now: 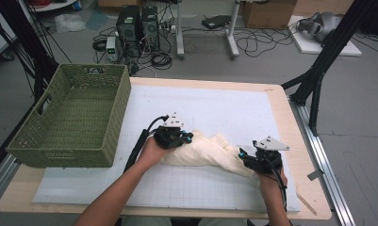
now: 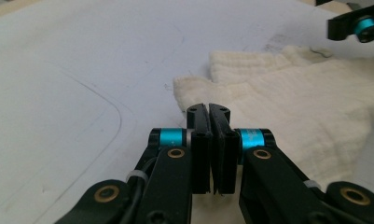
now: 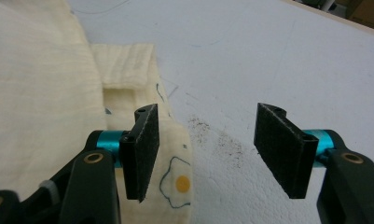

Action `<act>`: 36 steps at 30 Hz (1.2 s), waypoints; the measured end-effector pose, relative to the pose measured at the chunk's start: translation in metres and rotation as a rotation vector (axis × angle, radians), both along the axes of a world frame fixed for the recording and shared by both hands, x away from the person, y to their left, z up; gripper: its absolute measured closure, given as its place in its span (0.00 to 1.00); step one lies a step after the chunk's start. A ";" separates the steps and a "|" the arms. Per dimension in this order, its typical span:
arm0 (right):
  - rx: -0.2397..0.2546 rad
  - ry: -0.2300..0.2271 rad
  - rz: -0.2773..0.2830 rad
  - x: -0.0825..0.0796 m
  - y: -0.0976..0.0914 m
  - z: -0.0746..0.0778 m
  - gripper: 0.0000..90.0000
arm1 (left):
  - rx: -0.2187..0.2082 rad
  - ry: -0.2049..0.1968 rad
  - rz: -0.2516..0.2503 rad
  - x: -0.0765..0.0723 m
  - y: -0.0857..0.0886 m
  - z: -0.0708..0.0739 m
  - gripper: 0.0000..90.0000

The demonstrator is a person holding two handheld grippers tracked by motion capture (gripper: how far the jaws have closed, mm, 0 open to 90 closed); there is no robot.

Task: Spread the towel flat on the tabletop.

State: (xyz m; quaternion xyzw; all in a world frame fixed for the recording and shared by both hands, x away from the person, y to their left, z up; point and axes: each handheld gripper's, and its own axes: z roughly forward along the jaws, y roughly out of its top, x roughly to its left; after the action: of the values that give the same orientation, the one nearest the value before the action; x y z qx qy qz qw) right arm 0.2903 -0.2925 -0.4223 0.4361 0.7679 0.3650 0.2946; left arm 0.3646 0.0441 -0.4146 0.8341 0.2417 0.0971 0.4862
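Left tool [image 1: 185, 137] has its jaws pressed together at the left end of the cream cloth [image 1: 210, 151]; in the left gripper view [image 2: 209, 112] the pads meet with no fabric visible between them, so I can't tell if they've pinched an edge or just shut over it. Right tool [image 1: 245, 155] stands spread at the cloth's right end. In the right gripper view [image 3: 205, 149] one pad hangs over the hem with the fried-egg print [image 3: 177, 183], the other over bare mat, nothing clamped.

Cloth lies bunched on the white mat [image 1: 215, 108], near-centre of the bench [image 1: 283, 101], long axis running left-far to right-near between the two tools. Each tool sits at its own end, so neither has to reach across.

Judgement: the next move turns on the right tool sliding left so the hem sits between its pads before closing.

Green wicker basket [image 1: 78, 117] sits at the left far side of the bench, well apart from the cloth and left of the left tool. Nothing lies between cloth and basket. Floor beyond holds cables and PC towers [image 1: 138, 26], out of the way.
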 end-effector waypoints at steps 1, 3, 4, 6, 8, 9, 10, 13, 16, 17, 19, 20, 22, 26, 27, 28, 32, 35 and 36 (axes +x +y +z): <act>0.001 0.003 0.000 0.000 0.001 0.000 0.45 | -0.012 -0.010 -0.010 -0.006 0.004 0.002 0.97; -0.005 0.002 0.005 0.000 0.003 0.000 0.45 | -0.045 -0.026 -0.028 -0.019 0.013 0.006 0.97; -0.005 0.002 0.005 0.000 0.003 0.000 0.45 | -0.050 -0.032 -0.039 -0.025 0.017 0.007 0.97; -0.007 0.005 0.008 0.000 0.004 0.000 0.45 | -0.062 -0.040 -0.068 -0.038 0.024 0.008 0.97; -0.010 0.008 0.012 0.001 0.005 0.000 0.45 | -0.059 -0.040 -0.097 -0.050 0.030 0.006 0.96; -0.010 0.012 0.014 0.001 0.006 -0.001 0.45 | -0.062 -0.036 -0.106 -0.055 0.033 0.004 0.96; -0.011 0.014 0.018 0.002 0.007 -0.001 0.45 | -0.063 -0.030 -0.117 -0.059 0.037 0.002 0.96; -0.015 0.020 0.024 0.003 0.009 -0.002 0.45 | -0.070 -0.008 -0.127 -0.072 0.045 -0.005 0.96; -0.007 0.025 0.031 0.004 0.010 -0.002 0.46 | -0.072 0.032 -0.148 -0.083 0.052 -0.013 0.96; 0.000 0.026 0.037 0.005 0.011 -0.002 0.46 | -0.062 0.042 -0.156 -0.086 0.053 -0.016 0.95; 0.021 0.044 0.059 0.008 0.012 -0.003 0.46 | -0.046 0.065 -0.165 -0.089 0.055 -0.020 0.91; 0.023 0.068 0.070 0.009 0.015 -0.005 0.46 | -0.047 0.079 -0.159 -0.089 0.057 -0.021 0.83; 0.027 0.099 0.099 0.011 0.019 -0.011 0.47 | -0.058 0.091 -0.132 -0.086 0.063 -0.020 0.69; 0.040 0.211 0.131 0.016 0.024 -0.023 0.50 | -0.108 0.052 0.012 -0.075 0.081 -0.011 0.46; 0.044 0.198 0.132 0.015 0.024 -0.024 0.53 | -0.115 0.026 0.052 -0.072 0.086 -0.009 0.44; 0.047 0.202 0.132 0.015 0.024 -0.024 0.56 | -0.105 -0.003 0.088 -0.068 0.089 -0.008 0.43; 0.040 0.213 0.179 0.010 0.024 -0.022 0.88 | -0.013 -0.057 0.199 -0.044 0.087 -0.017 0.40; -0.008 0.222 0.220 0.001 0.031 -0.018 0.95 | 0.046 -0.045 0.279 -0.032 0.085 -0.027 0.41; -0.018 0.234 0.233 -0.003 0.032 -0.017 0.95 | 0.064 -0.040 0.291 -0.028 0.085 -0.031 0.41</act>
State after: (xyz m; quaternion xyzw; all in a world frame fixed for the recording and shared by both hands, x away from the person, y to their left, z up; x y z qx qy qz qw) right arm 0.2877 -0.2609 -0.4389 0.3809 0.8457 0.3365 0.1627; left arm 0.3362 0.1286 -0.4455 0.8032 0.3471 0.1911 0.4448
